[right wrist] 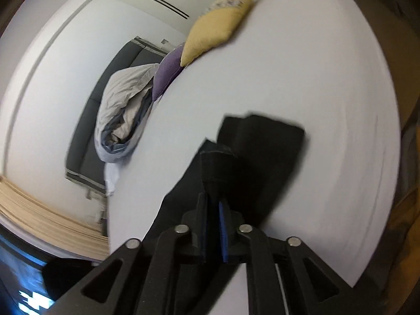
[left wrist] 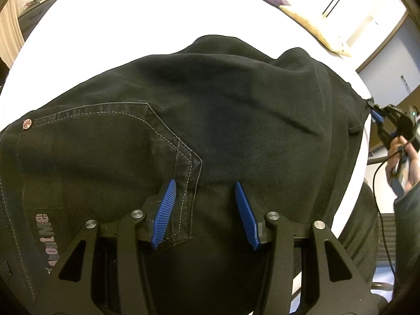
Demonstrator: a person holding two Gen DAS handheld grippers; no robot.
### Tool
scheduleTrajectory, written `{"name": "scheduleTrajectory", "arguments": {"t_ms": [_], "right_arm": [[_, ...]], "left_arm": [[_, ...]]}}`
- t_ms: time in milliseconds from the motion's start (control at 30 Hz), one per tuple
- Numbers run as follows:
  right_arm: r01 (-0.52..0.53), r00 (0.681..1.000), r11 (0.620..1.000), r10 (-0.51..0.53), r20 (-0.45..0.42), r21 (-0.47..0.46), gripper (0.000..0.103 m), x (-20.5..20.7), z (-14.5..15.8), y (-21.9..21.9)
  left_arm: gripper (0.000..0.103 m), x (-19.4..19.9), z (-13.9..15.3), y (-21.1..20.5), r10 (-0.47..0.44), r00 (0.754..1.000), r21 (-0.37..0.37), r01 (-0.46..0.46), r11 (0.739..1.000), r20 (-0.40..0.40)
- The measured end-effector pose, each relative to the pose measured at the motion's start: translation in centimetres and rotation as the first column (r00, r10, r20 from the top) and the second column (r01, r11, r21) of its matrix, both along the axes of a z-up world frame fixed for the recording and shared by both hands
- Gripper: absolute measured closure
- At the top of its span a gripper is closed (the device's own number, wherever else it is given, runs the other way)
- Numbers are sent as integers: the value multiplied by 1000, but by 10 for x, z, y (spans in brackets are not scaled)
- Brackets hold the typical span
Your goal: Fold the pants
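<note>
Black pants (left wrist: 210,131) lie spread on a white bed (left wrist: 131,26), back pocket and pale stitching facing up. My left gripper (left wrist: 204,189) stands open low over the seat, its blue pads (left wrist: 165,210) wide apart beside the pocket's lower corner. At the right edge of the left wrist view, my right gripper (left wrist: 376,115) pinches the far end of the pants. In the right wrist view, the right gripper (right wrist: 214,204) is shut on a bunched fold of the black pants (right wrist: 262,152), which trail ahead over the bed (right wrist: 288,65).
A yellow pillow (right wrist: 218,23), a purple pillow (right wrist: 168,71) and a rolled grey duvet (right wrist: 123,110) lie along the bed's far side. A hand (left wrist: 404,157) with a cable (left wrist: 378,183) holds the right gripper past the bed's edge.
</note>
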State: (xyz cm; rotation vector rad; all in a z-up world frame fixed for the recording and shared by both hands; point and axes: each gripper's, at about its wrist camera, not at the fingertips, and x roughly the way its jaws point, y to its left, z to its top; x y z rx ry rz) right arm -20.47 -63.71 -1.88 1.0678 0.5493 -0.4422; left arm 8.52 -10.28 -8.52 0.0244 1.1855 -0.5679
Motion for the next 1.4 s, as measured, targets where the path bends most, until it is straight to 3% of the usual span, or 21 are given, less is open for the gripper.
{"name": "scheduleTrajectory", "arguments": {"t_ms": [33,67,167,300,367,400,433,500,633,767,867,1000,1067,1200,1400], "right_arm": [[-5,1000,1000,5,4,31,62,2,-6,-2],[-3,1000,999,3,11,49,57,2,-9,-3],[10,999,997,-13,37,74,56,1,-15,4],[-10,1000,997,9,4,72,56,8,-23,1],[-15,1000,998,14,3,63,60,17,-26,-6],[-17,1000,998,17,0,61,70,20,-26,-11],[-20,1000,998,20,-8,62,92,23,-27,-15],[-24,1000,998,25,-17,59,95,21,-27,-19],[-25,999,999,24,26,21,98,26,-2,-21],[-64,992,998,61,114,21,98,45,46,-30],[-158,976,984,169,135,-86,98,76,103,-24],[-262,948,946,290,133,-190,98,102,144,-4],[-294,938,928,326,114,-229,98,111,150,1],[-317,932,923,345,107,-216,98,114,144,-5],[-328,916,911,372,154,-251,98,99,145,-7]], "left_arm": [[57,0,0,-3,2,1000,8,-2,1000,-1],[57,0,1,-4,4,1000,14,-4,1000,-2],[57,-1,3,-7,9,1000,22,-9,1000,-4],[57,0,4,-11,11,1000,24,-11,1000,-1],[57,0,4,-13,7,1000,32,-7,999,2],[57,0,4,-14,6,1000,34,-6,999,2],[57,0,4,-14,6,1000,33,-6,999,1],[57,0,5,-15,6,1000,31,-6,999,-2],[56,6,6,-7,24,999,-2,-24,1000,-28],[56,12,5,-5,28,999,-17,-28,999,-41],[56,15,5,-8,25,999,-4,-25,1000,-32],[56,18,4,-8,31,999,-9,-31,999,-36],[56,18,4,-9,20,999,-4,-20,1000,-30],[56,16,5,-9,14,1000,1,-14,1000,-23],[55,7,4,-16,17,1000,12,-17,1000,-11]]}}
